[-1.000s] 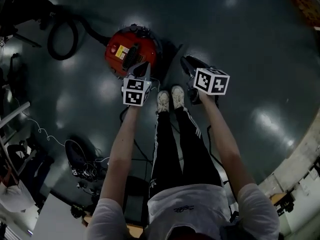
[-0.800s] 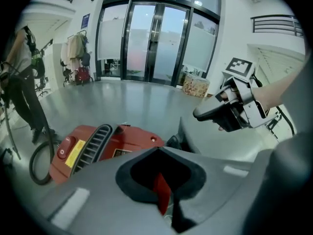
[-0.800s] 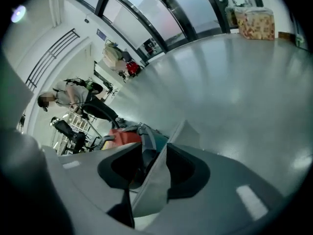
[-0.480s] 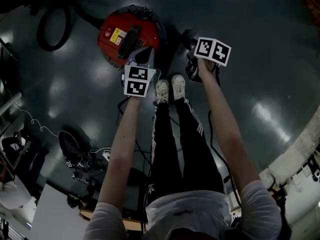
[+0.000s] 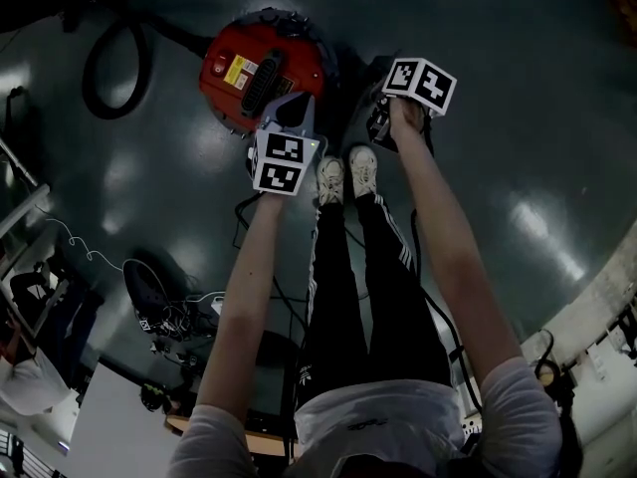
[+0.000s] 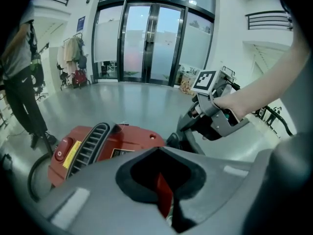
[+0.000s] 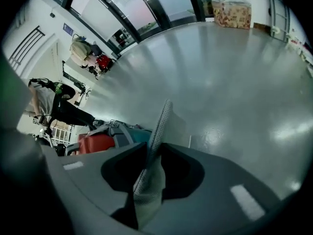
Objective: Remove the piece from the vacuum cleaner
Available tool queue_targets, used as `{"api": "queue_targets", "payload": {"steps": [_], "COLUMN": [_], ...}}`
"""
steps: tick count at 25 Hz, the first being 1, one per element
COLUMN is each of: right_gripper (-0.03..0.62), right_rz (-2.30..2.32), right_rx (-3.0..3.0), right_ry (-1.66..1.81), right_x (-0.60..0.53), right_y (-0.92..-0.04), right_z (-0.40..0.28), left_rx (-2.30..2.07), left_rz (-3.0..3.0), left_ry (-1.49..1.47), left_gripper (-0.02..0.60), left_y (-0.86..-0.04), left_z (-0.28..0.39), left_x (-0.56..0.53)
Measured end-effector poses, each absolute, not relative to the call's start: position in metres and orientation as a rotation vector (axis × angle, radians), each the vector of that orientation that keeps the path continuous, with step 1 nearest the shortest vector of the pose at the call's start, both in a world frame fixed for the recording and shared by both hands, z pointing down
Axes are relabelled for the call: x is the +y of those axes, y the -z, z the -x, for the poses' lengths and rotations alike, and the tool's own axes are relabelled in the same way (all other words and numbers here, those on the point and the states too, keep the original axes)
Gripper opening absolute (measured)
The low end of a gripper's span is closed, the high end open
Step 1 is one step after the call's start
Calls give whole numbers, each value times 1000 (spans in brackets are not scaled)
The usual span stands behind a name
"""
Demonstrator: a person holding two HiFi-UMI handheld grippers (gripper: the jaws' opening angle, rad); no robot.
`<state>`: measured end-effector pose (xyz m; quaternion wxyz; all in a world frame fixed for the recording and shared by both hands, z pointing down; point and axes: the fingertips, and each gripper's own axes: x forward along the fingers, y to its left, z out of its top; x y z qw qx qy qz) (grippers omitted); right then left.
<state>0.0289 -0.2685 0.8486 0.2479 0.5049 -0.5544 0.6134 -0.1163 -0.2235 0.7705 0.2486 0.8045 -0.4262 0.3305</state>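
Gripping mesh piece (image 7: 164, 116) — right gripper (image 7: 148, 161), open floor (image 7: 234, 72) ahead

Vacuum cleaner (image 5: 261, 68) — red round canister, black ribbed top — upright on the floor; piece (image 7: 164, 116) — 1 thin grey perforated sheet — edge-on, pinched by the right gripper (image 7: 151, 155).

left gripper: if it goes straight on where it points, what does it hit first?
Most likely the red vacuum cleaner, on its body beside the black ribbed handle. It lies just past the left gripper tips, though depth is unclear.
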Motion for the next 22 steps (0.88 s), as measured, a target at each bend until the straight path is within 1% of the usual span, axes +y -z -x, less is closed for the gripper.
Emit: {"api": "queue_targets", "payload": {"steps": [2,4,10,15,22], "right_gripper": [68,46,38,38,40], "right_rz": [-1362,-1326,-1297,-1304,-1305], "right_rx": [-1504,-1527,-1563,-1563,-1592], "right_ry": [-1645,-1566,-1438,-1507,-1490], "right_x": [-264,-261,-255,-241,-238], "right_y": [-849,-848,-842,-844,-841], "right_z": [-30,-29,-42,-55,-57], "left_rx": [-1163,-1161,-1159,-1166,-1170], "left_rz": [-2189,-2182,-2174,-2167,-2165], "left_ry": [-893,-893,-888,-888,-891], "left_gripper": [2,2,2,2,2], "left_y": [-771,-771,-767,-770,-769], "left_z": [116,115,115,116,115], "left_x": [-224,-222,-223,-222,-223]}}
